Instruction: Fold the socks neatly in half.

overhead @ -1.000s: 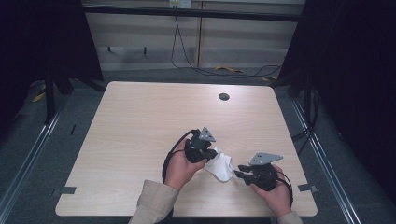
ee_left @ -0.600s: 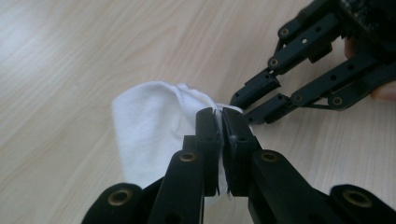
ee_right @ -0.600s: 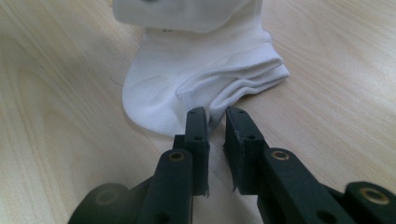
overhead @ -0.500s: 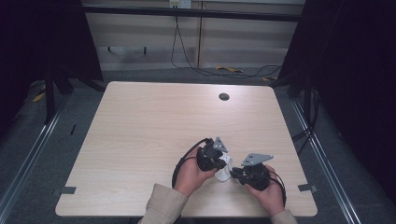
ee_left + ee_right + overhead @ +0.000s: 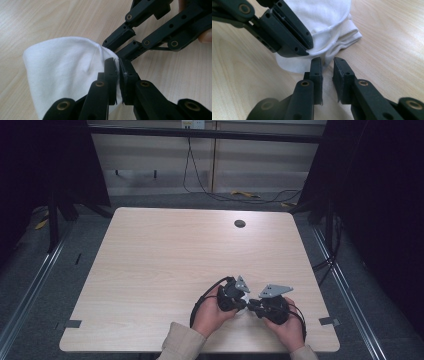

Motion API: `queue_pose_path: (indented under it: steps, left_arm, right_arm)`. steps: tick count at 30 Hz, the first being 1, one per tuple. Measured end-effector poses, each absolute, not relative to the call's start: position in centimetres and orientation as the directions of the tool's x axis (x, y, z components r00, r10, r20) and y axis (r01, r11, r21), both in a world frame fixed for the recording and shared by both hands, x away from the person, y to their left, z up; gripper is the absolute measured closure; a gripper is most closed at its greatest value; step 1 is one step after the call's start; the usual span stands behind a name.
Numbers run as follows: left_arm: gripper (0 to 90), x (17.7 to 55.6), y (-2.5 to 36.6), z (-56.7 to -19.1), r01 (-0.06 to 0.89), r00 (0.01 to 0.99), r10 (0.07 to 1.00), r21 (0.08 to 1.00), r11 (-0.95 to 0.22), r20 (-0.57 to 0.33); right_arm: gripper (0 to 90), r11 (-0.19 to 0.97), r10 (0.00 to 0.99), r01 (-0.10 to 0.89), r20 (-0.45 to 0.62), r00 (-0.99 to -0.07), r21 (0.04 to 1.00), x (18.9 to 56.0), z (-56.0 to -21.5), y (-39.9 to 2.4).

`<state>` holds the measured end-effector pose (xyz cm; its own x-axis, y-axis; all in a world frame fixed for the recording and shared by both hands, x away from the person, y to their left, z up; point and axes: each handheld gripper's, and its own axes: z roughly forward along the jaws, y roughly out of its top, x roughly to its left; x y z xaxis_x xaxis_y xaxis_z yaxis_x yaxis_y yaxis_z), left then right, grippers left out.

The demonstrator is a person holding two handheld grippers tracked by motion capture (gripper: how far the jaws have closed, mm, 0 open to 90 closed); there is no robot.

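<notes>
A white cloth (image 5: 62, 67) with folded ribbed edges (image 5: 344, 32) lies bunched on the wooden table (image 5: 165, 260) near its front edge. My left gripper (image 5: 118, 61) is shut on a fold of this cloth, which shows white between the pads. My right gripper (image 5: 327, 61) faces it tip to tip, and its jaws have just been opening. They stand a little apart at the cloth's lower edge, with no pad pressing on it. In the high view both grippers (image 5: 243, 301) (image 5: 254, 306) meet over the cloth (image 5: 244, 296), which they mostly hide.
A dark round hole (image 5: 239, 224) sits in the table near its far edge. Black cables loop from both grippers by the front edge (image 5: 200, 302). Dark frame posts and rails stand on the floor to the left and right of the table.
My left gripper has carried the cloth to the right and nearer the front edge, lower down. The two grippers now meet tip to tip. The right hand has barely shifted.
</notes>
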<state>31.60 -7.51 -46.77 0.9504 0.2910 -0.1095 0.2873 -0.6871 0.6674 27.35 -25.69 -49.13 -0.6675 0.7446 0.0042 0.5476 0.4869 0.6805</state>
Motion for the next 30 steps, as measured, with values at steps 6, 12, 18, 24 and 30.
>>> queue_pose_path:
  steps: [6,12,18,24,30]
  left_arm:
    - [74.2,31.7,-6.4,-45.4,0.298,0.942,0.321,0.698,-0.652,-0.103]
    - [65.9,32.2,-5.3,-44.2,0.329,0.922,0.372,0.723,-0.607,-0.107]
    - [60.2,32.7,-5.8,-45.7,0.405,0.899,0.397,0.699,-0.589,-0.187]
    - [76.9,32.6,-6.5,-46.2,0.412,0.903,0.379,0.661,-0.627,-0.204]
    - [86.1,32.5,-5.6,-44.8,0.368,0.920,0.361,0.652,-0.663,-0.153]
  right_arm:
    - [73.2,0.482,0.753,0.555,0.003,-0.658,0.678,27.2,-49.1,-25.9]
    - [72.5,0.493,0.751,0.548,-0.011,-0.661,0.676,27.2,-49.0,-25.9]
    - [72.1,0.495,0.747,0.542,-0.014,-0.665,0.679,27.2,-49.1,-25.8]
    - [72.0,0.496,0.747,0.539,-0.017,-0.665,0.681,27.2,-49.1,-25.8]
    - [72.0,0.497,0.745,0.537,-0.019,-0.667,0.682,27.2,-49.1,-25.7]
